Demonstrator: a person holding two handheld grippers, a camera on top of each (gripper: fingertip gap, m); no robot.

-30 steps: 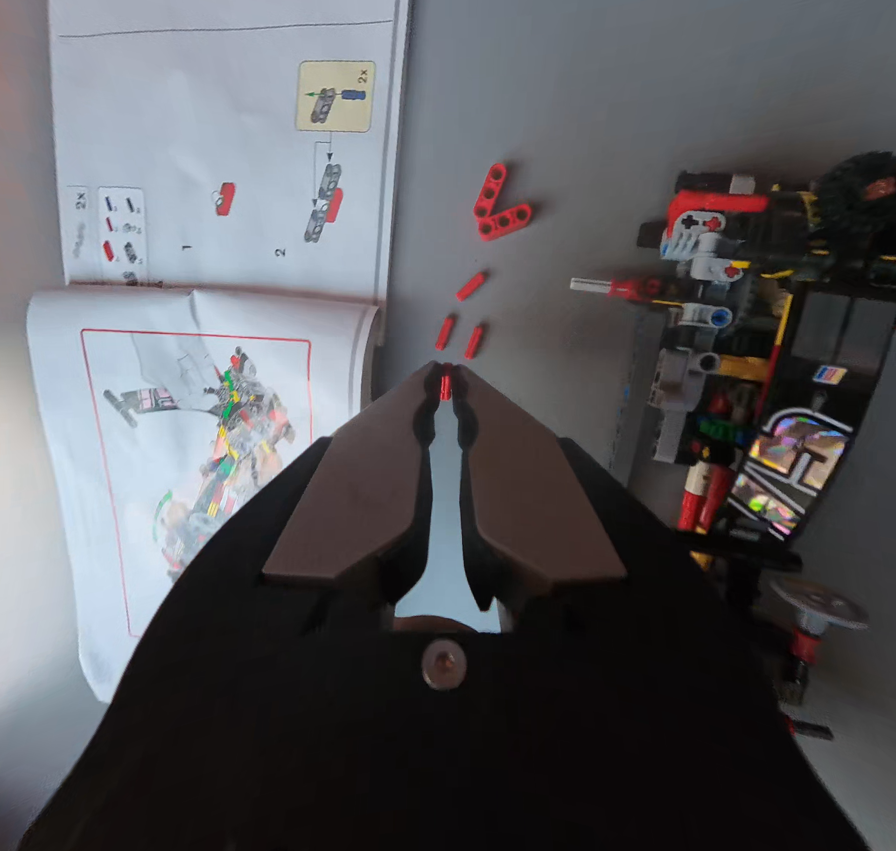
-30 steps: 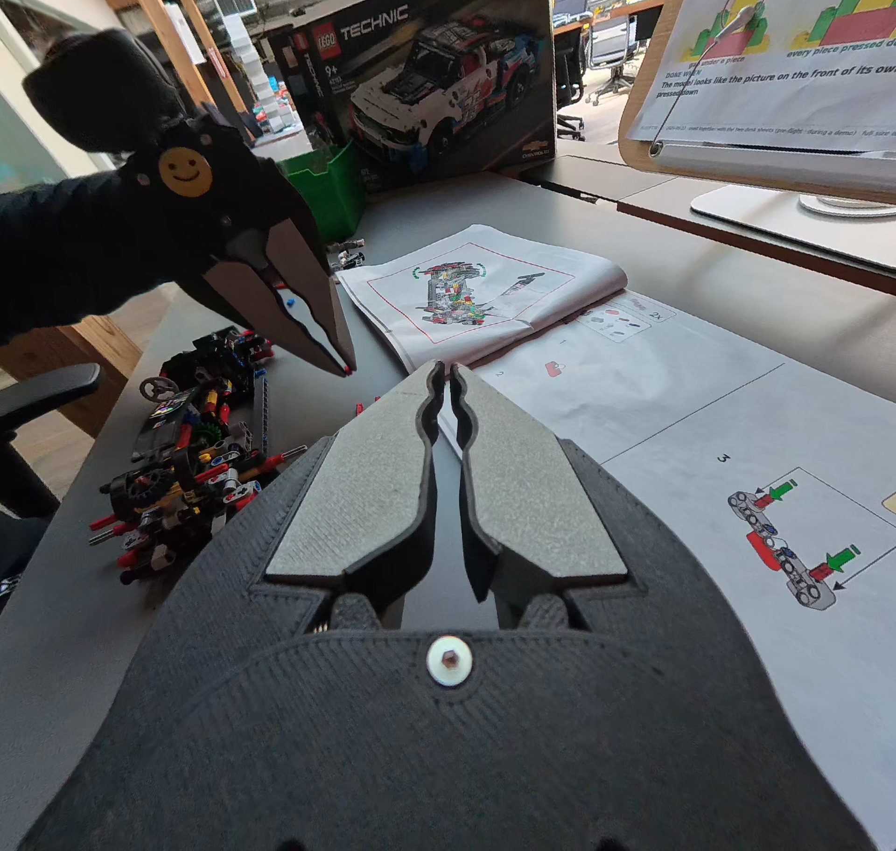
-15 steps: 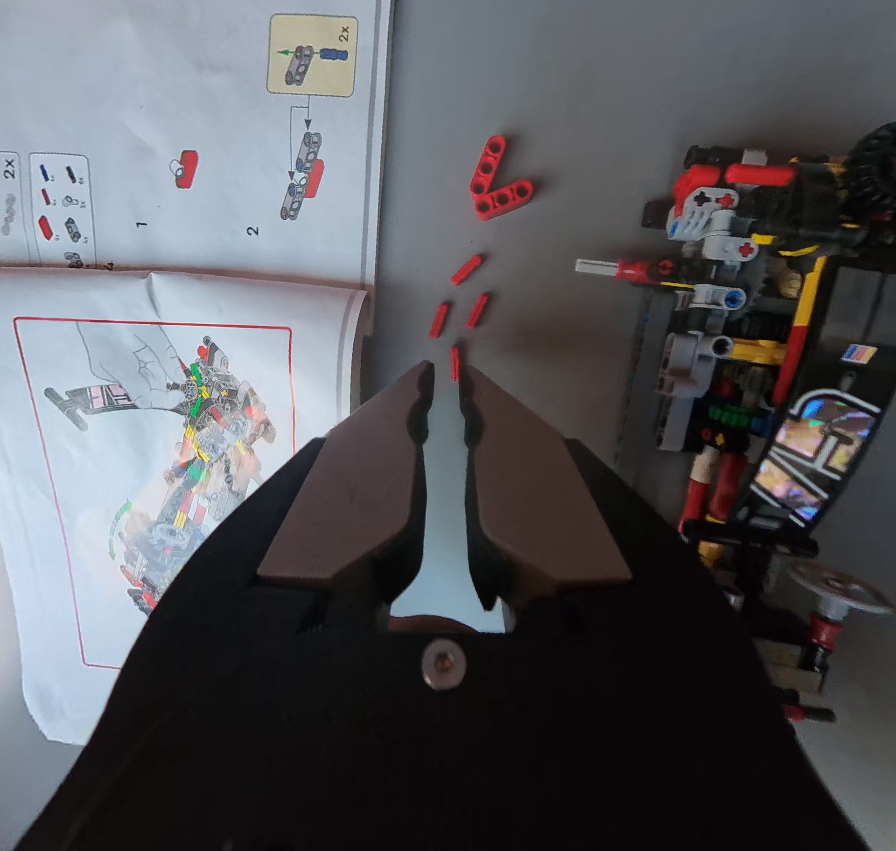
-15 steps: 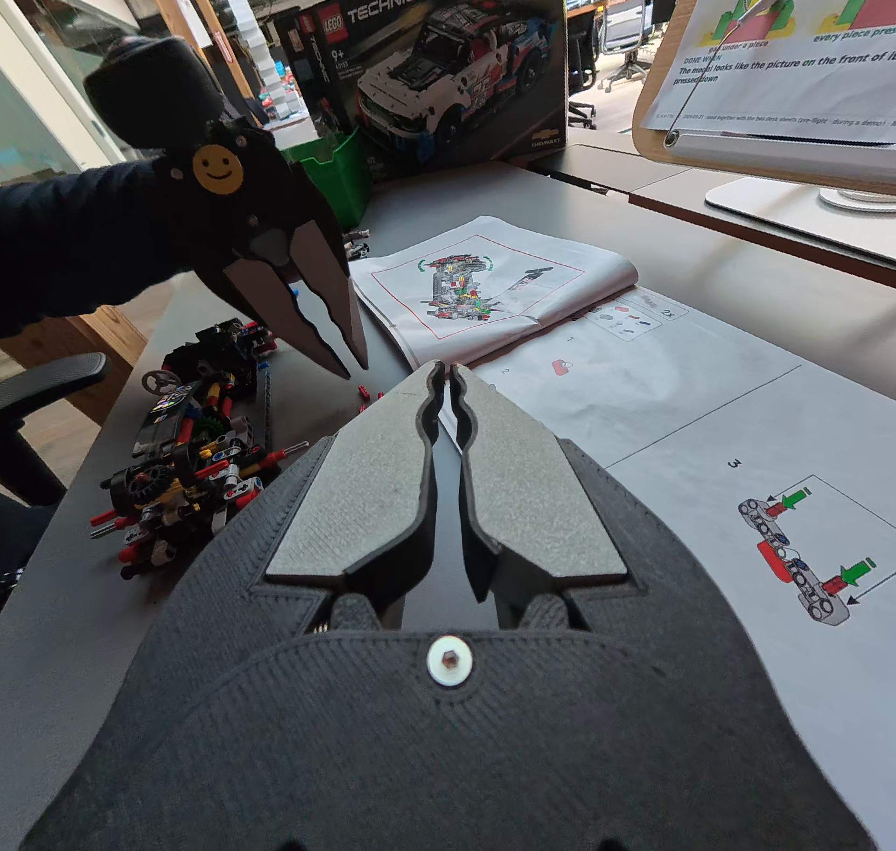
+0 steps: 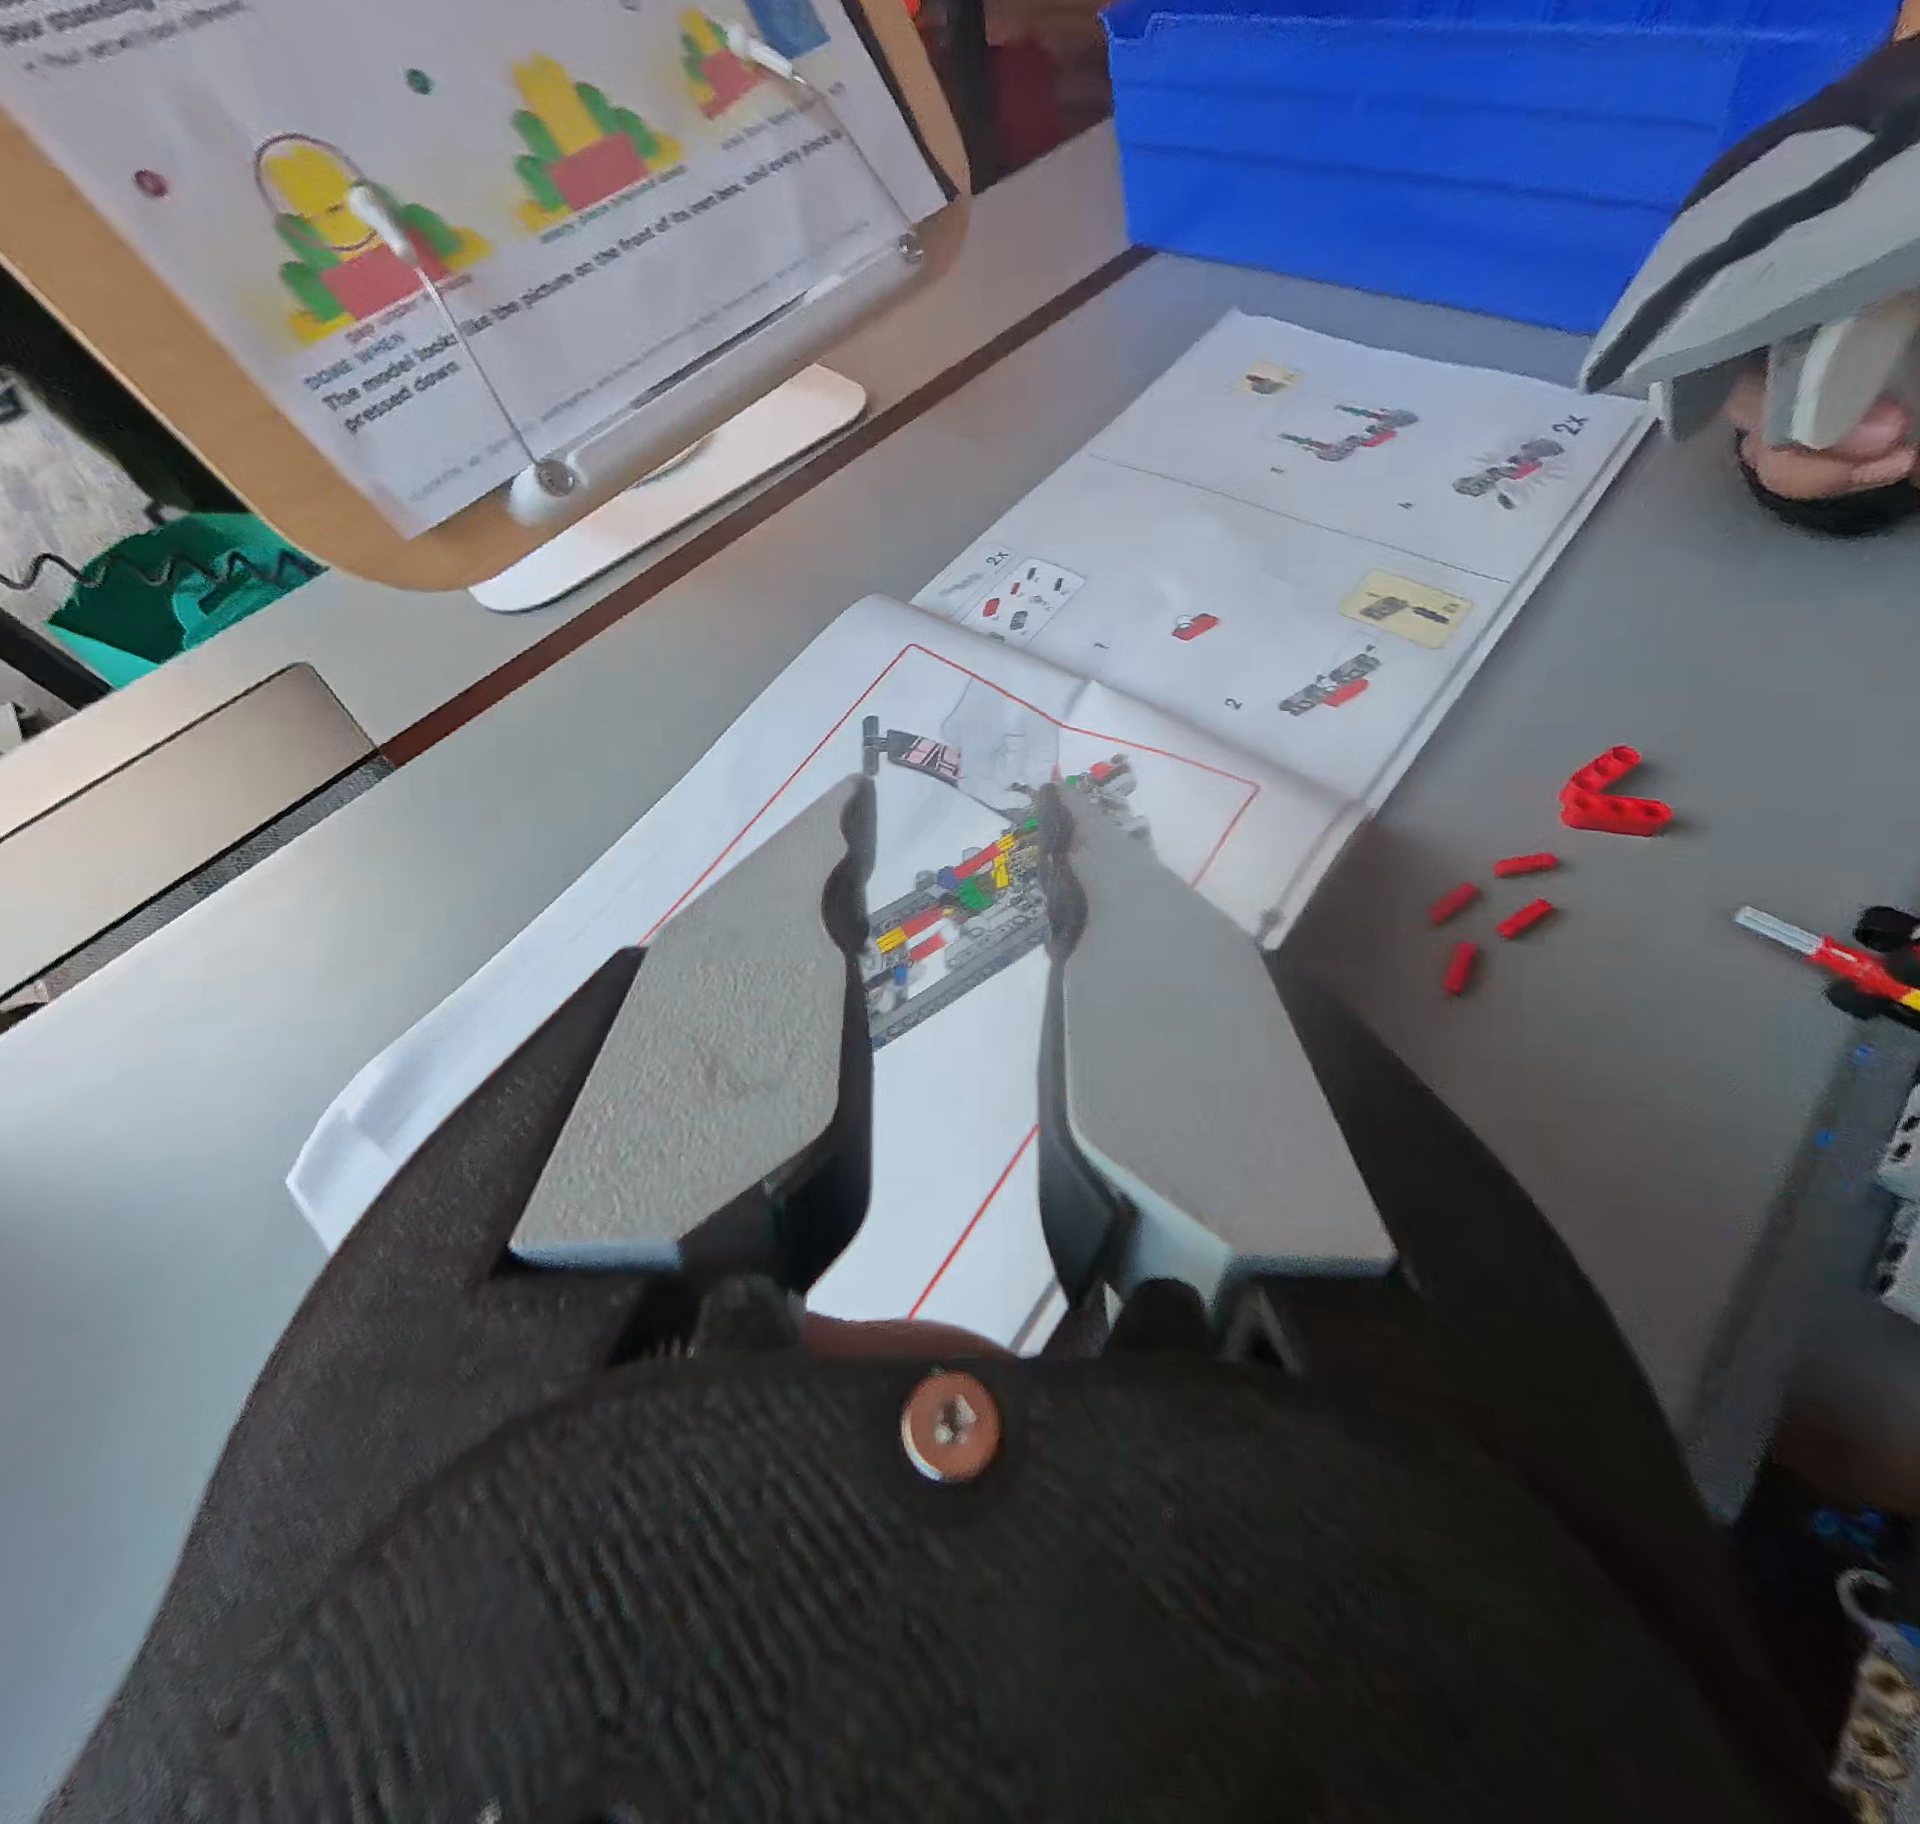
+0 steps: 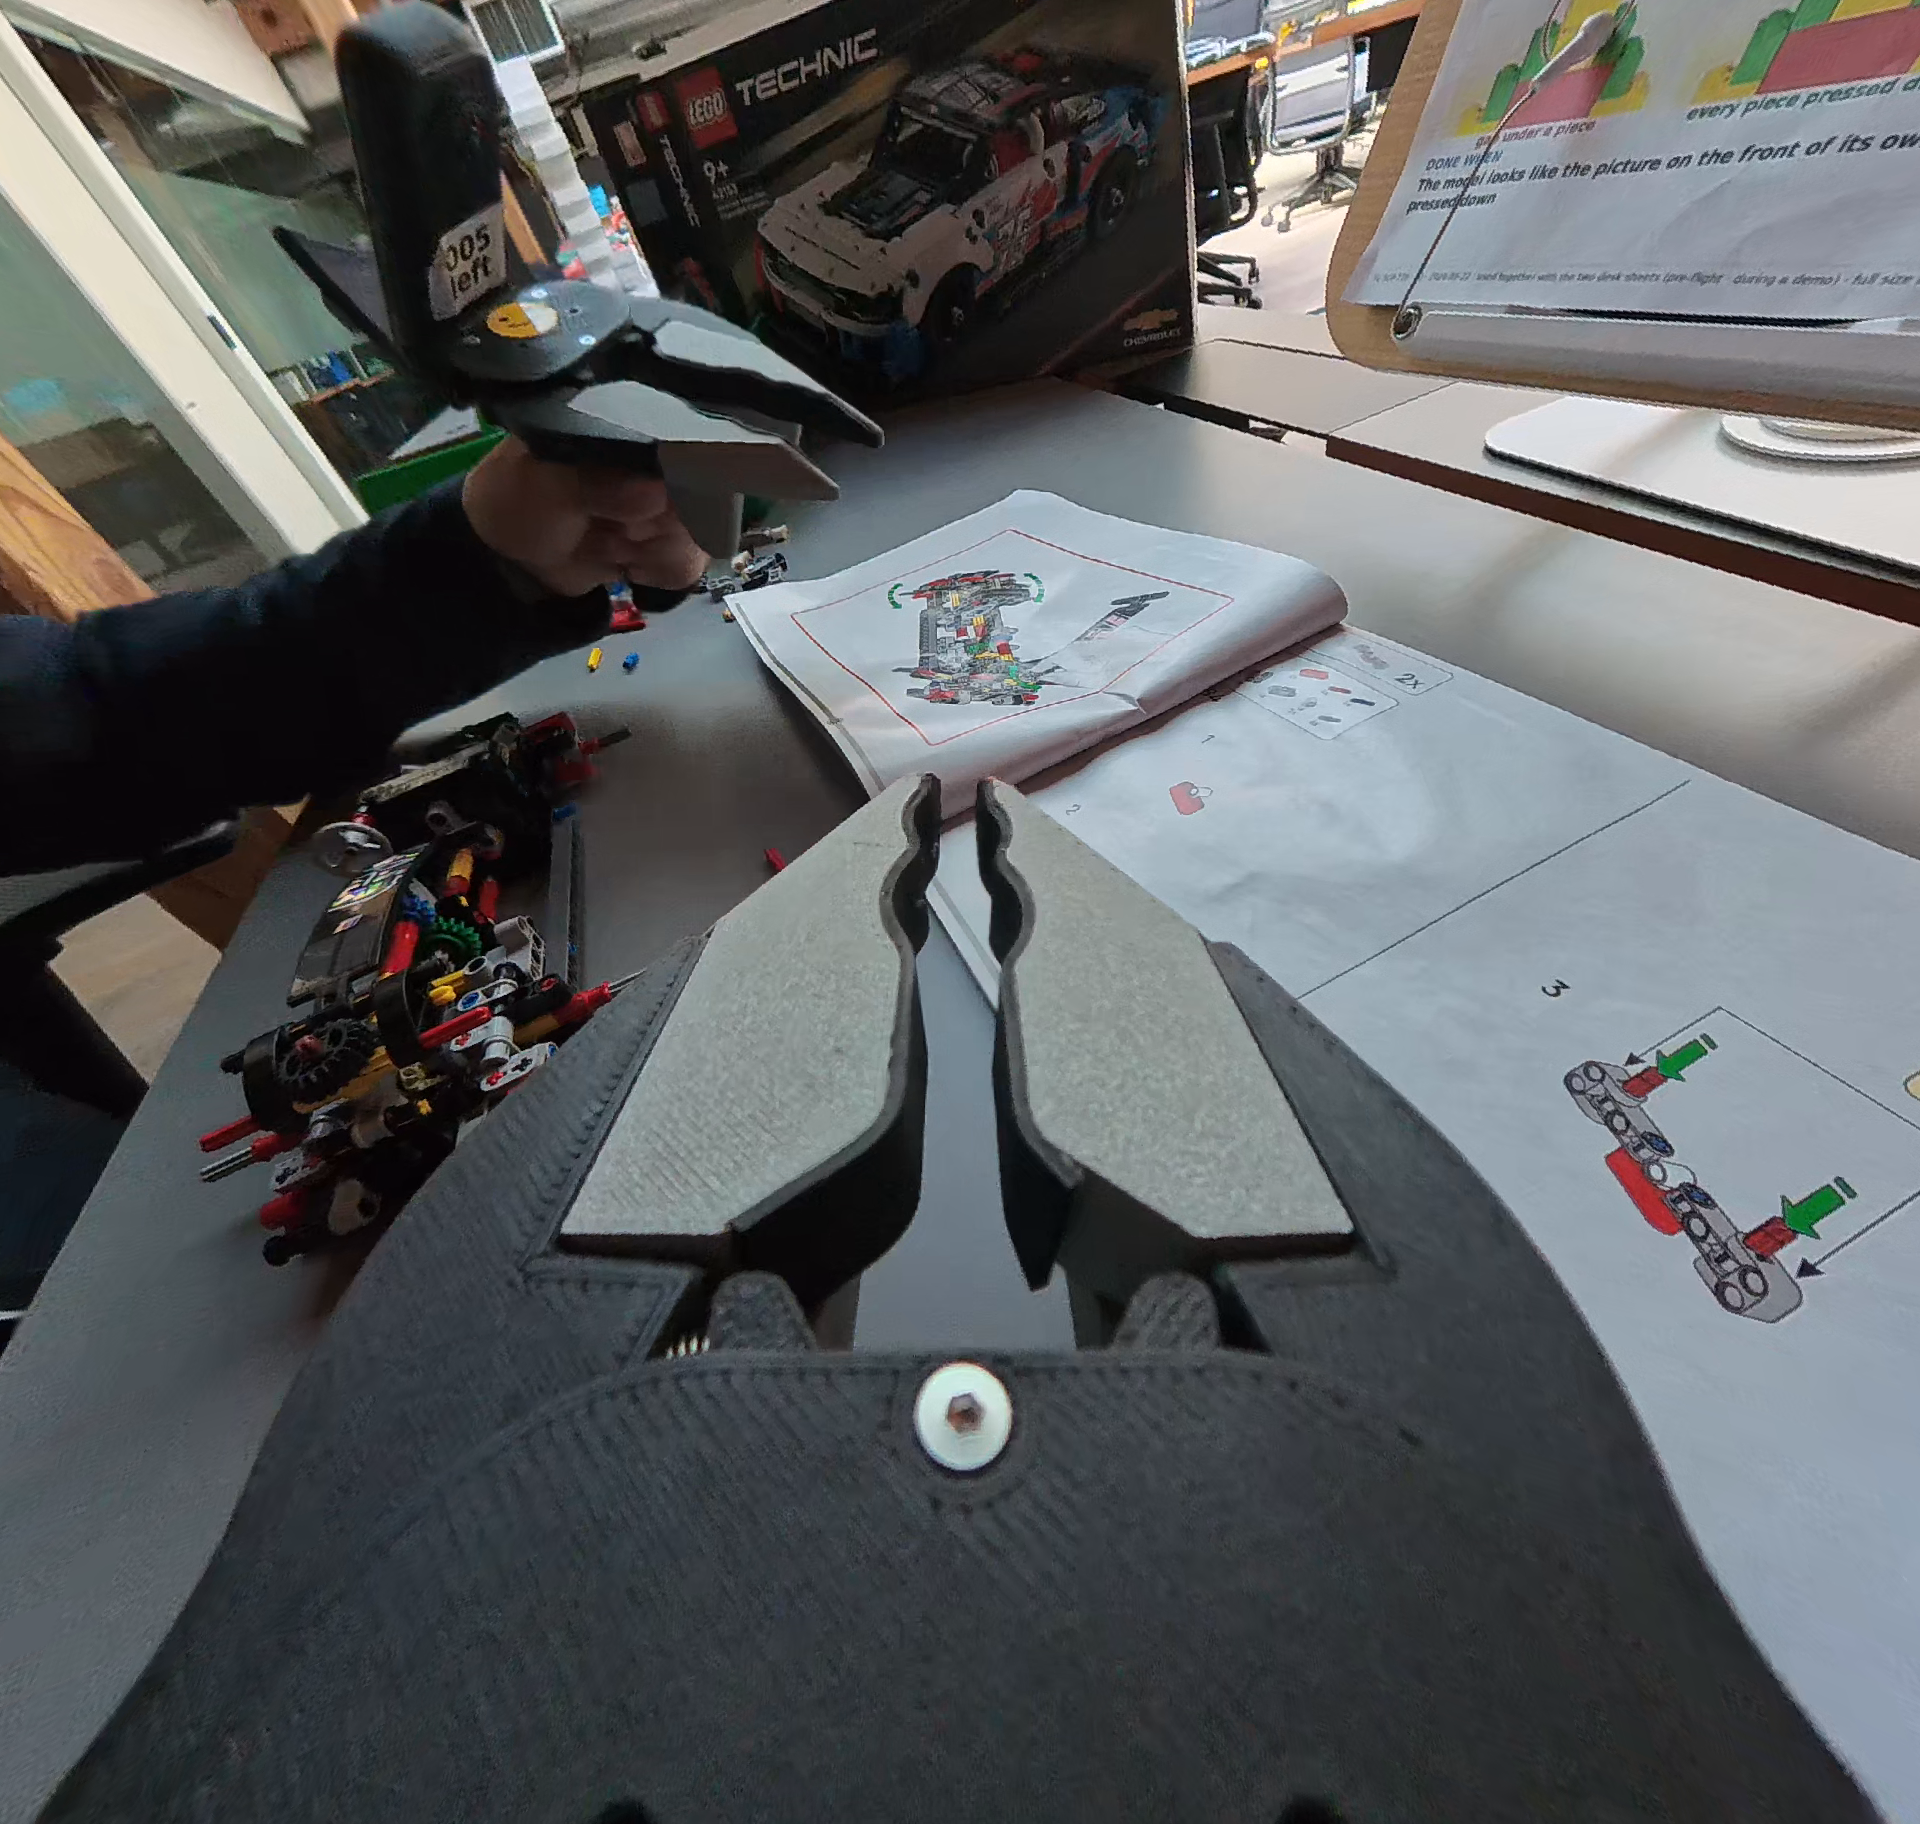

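Note:
My left gripper (image 5: pixel 954 798) is open and empty, held in the air above the folded instruction booklet (image 5: pixel 727 839). It also shows raised at the upper left of the right wrist view (image 6: pixel 852 465). Several small red pins (image 5: pixel 1496 917) and a red angled beam (image 5: pixel 1610 803) lie on the grey table to its right. My right gripper (image 6: pixel 958 798) is all but shut, with only a thin slit between its fingertips and nothing in it. It hovers over the edge of the open booklet (image 6: pixel 1039 631) and shows at the top right of the left wrist view (image 5: pixel 1621 387).
A partly built brick car chassis (image 6: pixel 395 995) lies on the table at the left. A large set box (image 6: pixel 935 164) stands behind, a blue bin (image 5: pixel 1455 112) at the far side. A stand with a printed sheet (image 5: pixel 468 216) rises beside the booklet. Small loose pieces (image 6: pixel 613 660) lie under the left hand. About 20 centimeters separates my left fingertips from my right.
The left gripper let go of a small red pin beside the other pins, then opened wide, lifted and swung over the booklet. The right gripper stayed in place.

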